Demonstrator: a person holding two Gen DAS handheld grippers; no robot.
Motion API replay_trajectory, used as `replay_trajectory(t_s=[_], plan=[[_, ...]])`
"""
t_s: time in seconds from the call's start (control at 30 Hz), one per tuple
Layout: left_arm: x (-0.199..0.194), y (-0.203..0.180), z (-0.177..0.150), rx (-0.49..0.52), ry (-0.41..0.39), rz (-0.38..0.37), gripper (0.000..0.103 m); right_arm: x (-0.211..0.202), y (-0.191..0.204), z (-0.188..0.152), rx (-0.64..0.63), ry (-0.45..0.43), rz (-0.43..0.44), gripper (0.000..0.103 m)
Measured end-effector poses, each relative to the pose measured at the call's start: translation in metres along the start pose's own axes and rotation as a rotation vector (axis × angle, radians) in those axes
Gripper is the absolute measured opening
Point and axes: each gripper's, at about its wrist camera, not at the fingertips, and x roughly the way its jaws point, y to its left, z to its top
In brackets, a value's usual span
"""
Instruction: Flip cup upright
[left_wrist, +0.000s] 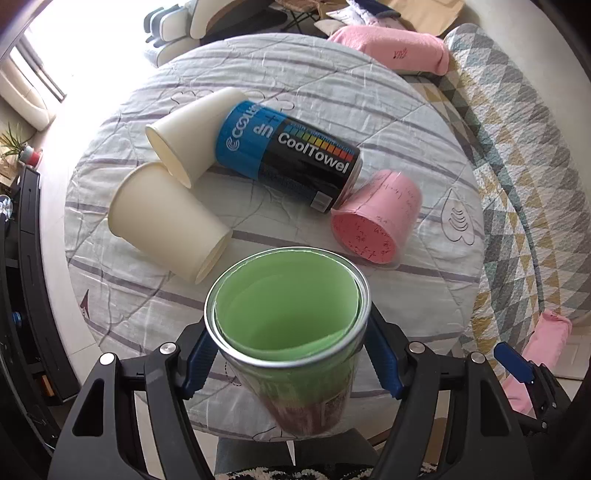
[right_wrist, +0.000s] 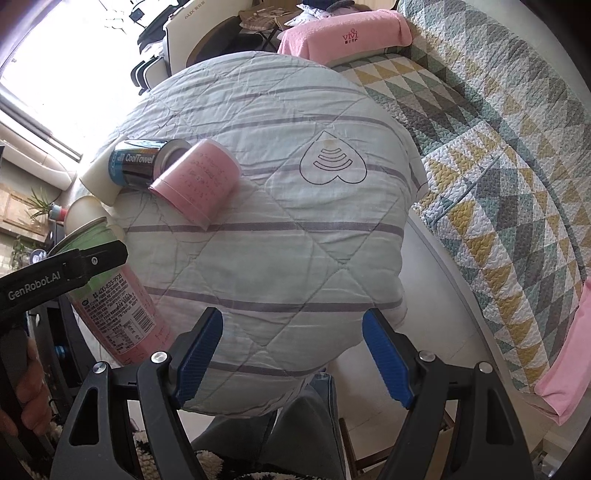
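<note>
The left hand-held gripper (left_wrist: 288, 354) is clamped on a clear cup (left_wrist: 291, 332) with a metal rim, its blue pads (left_wrist: 197, 363) pressed against both sides just below the rim. The cup is lifted clear of the table (left_wrist: 424, 295) at its near edge, mouth tilted up toward the camera, and a rolled sheet of green paper (left_wrist: 284, 295) lines its inside; the lower wall shows pink with printed text in the right wrist view. The right hand-held gripper (right_wrist: 291, 354) hangs with its jaws wide apart and nothing between them, above the near part of the striped quilted cloth (right_wrist: 277, 229) that covers the table.

Farther back on the cloth lie four more containers, all on their sides. A cream paper cup (left_wrist: 166, 218) lies just left of the held cup, its mouth toward the far left. A second cream paper cup (left_wrist: 192, 133) lies behind it, touching it. A blue and black CoolTowel canister (left_wrist: 291, 162) lies across the middle, one end against the second cream cup, the other against a clear cup lined with pink paper (left_wrist: 380, 218) — this one lies to the right, its base facing the left wrist camera.

Beyond the table on the right spreads a triangle-patterned quilt (right_wrist: 498, 166), with a pink towel (right_wrist: 343, 33) at its far end.
</note>
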Motion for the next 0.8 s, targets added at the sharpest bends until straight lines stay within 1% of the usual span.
replay_trajectory(t_s=[0.1, 0.27, 0.33, 0.4, 0.47, 0.63, 0.67, 0.7, 0.8], plan=[[-0.013, -0.003, 0.001, 0.015, -0.037, 0.013, 0.073, -0.004, 0.001, -0.001, 0.005, -0.012, 0.003, 0.079], [-0.026, -0.01, 0.004, 0.031, -0.071, 0.002, 0.071, -0.011, 0.001, -0.002, 0.017, -0.028, 0.009, 0.079], [-0.028, -0.013, 0.003, 0.052, -0.086, 0.017, 0.071, -0.012, 0.001, -0.003, 0.022, -0.032, 0.009, 0.079], [-0.023, -0.014, 0.003, 0.053, -0.072, 0.024, 0.071, -0.011, 0.0, -0.004, 0.03, -0.028, 0.01, 0.079], [-0.011, -0.012, 0.001, 0.045, -0.025, 0.021, 0.071, -0.01, -0.001, -0.005, 0.035, -0.023, 0.01, 0.079], [-0.011, -0.015, 0.001, 0.047, -0.031, 0.02, 0.071, -0.011, -0.004, -0.009, 0.047, -0.024, 0.008, 0.079], [-0.01, -0.015, 0.001, 0.046, -0.028, 0.019, 0.072, -0.011, -0.005, -0.01, 0.049, -0.024, 0.008, 0.079], [-0.009, -0.016, 0.002, 0.044, -0.022, 0.01, 0.078, -0.011, -0.005, -0.01, 0.05, -0.023, 0.007, 0.079], [-0.01, -0.016, 0.003, 0.039, -0.02, -0.003, 0.088, -0.012, -0.007, -0.011, 0.054, -0.022, 0.002, 0.079]])
